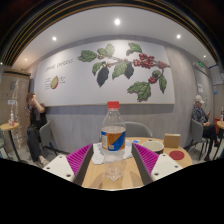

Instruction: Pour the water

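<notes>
A clear plastic water bottle (pixel 113 138) with a red cap and a blue-and-orange label stands upright on a round wooden table (pixel 100 178). It is between the fingers of my gripper (pixel 113 153). The magenta pads (pixel 80 158) lie on either side of the bottle with a gap at each side, so the gripper is open. The bottle's clear lower body is close to the camera. White paper (pixel 96 155) lies on the table by the bottle. A small white cup-like thing (pixel 152 146) sits just beyond the right finger.
A brown box (pixel 172 140) and a red disc (pixel 177 155) are on the table to the right. A person (pixel 37 122) stands at the left and another person (pixel 198 115) sits at the right. A wall with a leaf mural (pixel 120 68) is behind.
</notes>
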